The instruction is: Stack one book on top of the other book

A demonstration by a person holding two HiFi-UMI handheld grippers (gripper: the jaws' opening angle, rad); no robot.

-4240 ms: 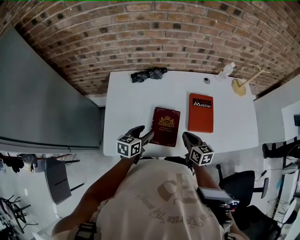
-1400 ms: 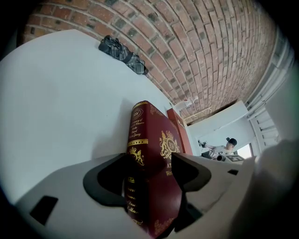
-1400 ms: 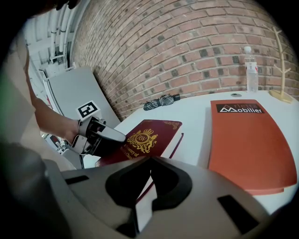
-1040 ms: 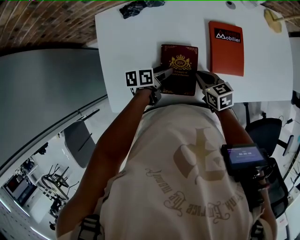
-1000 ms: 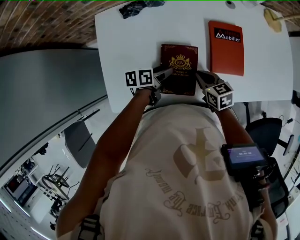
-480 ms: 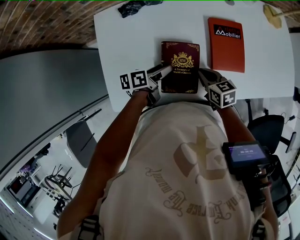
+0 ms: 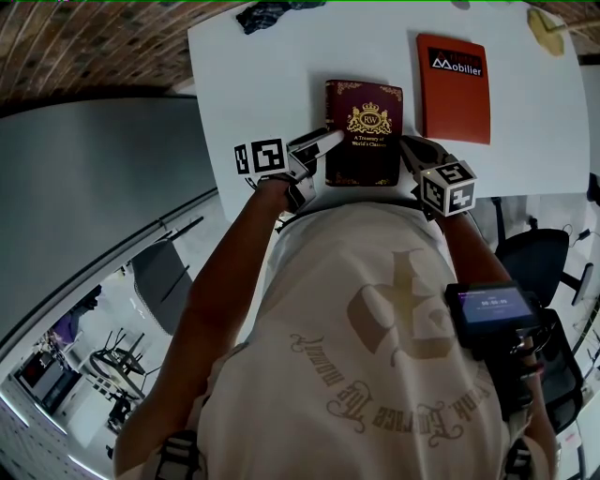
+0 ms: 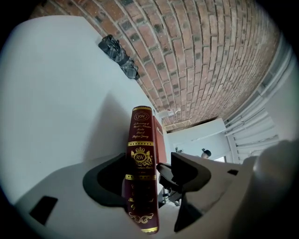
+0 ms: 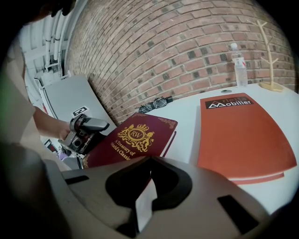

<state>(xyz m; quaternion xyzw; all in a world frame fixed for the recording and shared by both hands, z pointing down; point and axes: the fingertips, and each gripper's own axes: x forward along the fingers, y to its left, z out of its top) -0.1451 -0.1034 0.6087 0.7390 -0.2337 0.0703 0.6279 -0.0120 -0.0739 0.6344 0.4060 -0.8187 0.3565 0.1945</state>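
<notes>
The white desk (image 7: 281, 84) carries a maroon book (image 7: 364, 131) by its near edge and an orange book (image 7: 454, 75) to its right, apart from it. A dark cloth (image 7: 267, 14) lies at the far left corner. Toward the far right corner are a clear bottle (image 9: 239, 70), a wooden stand (image 9: 273, 86) and a small round cap (image 9: 226, 91).

The person wears a cream T-shirt (image 7: 375, 375) printed in brown with a blocky figure and, beneath it, a curved line of lettering. Black straps (image 7: 174, 457) with buckles show at its lower edge, and a black unit (image 7: 486, 309) with a lit blue screen sits by the right hip. The left gripper (image 7: 317, 142) and the right gripper (image 7: 411, 153) are pale grey moulded shells with dark recesses round the jaws. Each carries a white marker cube, one on the left (image 7: 260, 157) and one on the right (image 7: 448, 187), printed with black square patterns
</notes>
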